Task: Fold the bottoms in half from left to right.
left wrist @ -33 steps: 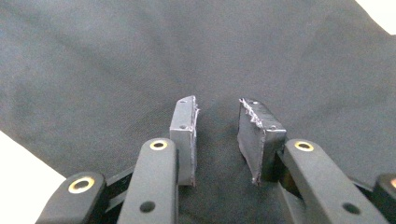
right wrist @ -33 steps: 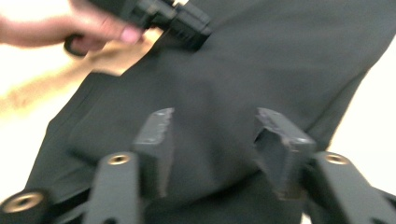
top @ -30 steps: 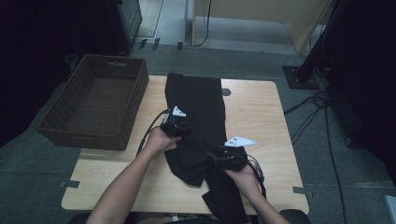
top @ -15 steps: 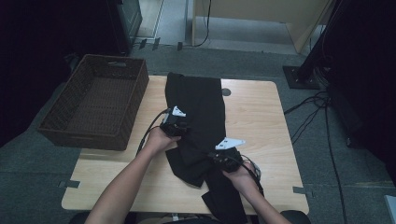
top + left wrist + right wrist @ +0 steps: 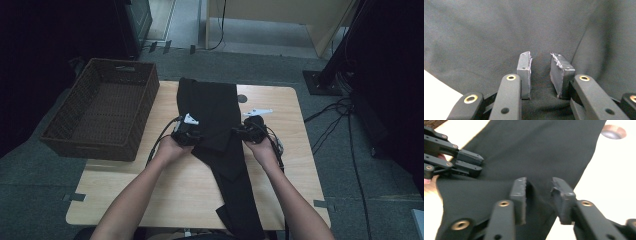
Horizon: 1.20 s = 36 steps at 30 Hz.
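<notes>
The right gripper (image 5: 239,132) has moved from the near part of the black trousers (image 5: 212,107) up to their right edge, its jaws just reopened, cloth between them unpinched. The left gripper (image 5: 196,136) rests on the left edge, jaws apart, on the table (image 5: 175,190) beside the basket (image 5: 60,142).

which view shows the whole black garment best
The high view: the black garment lies lengthwise across the table, from far edge to near edge. The left gripper view shows just close-up cloth between the jaws; the right gripper view shows its middle and one side edge.
</notes>
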Each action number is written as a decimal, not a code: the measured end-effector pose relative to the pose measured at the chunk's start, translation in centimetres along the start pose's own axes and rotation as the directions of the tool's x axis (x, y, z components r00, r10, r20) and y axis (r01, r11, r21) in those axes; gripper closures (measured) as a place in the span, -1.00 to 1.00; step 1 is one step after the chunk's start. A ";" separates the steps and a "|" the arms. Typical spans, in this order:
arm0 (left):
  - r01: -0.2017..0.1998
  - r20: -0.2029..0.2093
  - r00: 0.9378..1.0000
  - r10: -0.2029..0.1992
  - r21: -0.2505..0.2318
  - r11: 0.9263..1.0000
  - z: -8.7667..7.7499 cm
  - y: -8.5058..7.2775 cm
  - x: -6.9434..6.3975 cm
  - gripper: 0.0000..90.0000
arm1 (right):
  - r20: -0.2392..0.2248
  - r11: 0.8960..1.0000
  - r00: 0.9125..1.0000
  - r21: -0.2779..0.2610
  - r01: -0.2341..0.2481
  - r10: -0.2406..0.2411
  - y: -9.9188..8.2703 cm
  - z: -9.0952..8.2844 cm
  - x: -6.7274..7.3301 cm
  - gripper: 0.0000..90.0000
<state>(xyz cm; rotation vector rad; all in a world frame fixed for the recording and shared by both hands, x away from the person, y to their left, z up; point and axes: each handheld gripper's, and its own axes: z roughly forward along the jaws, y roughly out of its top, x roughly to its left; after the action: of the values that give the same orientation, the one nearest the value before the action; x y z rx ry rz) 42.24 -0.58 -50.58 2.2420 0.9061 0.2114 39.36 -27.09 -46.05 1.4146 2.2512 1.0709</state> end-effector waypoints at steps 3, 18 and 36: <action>0.000 0.000 1.000 0.000 0.001 1.000 0.0 0.0 0.0 0.56 | -0.047 0.999 0.999 -0.040 -0.018 0.016 -0.7 -1.0 0.2 0.29; -0.070 -0.099 0.993 0.066 -0.035 0.997 0.2 -0.7 -1.5 0.99 | -0.118 0.992 0.985 -0.008 0.124 -0.124 -8.7 -0.5 6.6 -0.01; -0.012 -0.054 0.999 0.010 -0.030 0.999 0.2 -0.5 -0.9 1.00 | -0.169 0.995 0.982 -0.056 0.079 -0.088 -8.8 -1.7 6.5 0.92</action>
<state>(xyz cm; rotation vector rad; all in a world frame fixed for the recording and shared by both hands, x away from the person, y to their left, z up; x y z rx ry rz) 41.36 -1.02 -50.92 2.2230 0.9125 0.2899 29.41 -24.40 -50.18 1.2395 2.3613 1.2544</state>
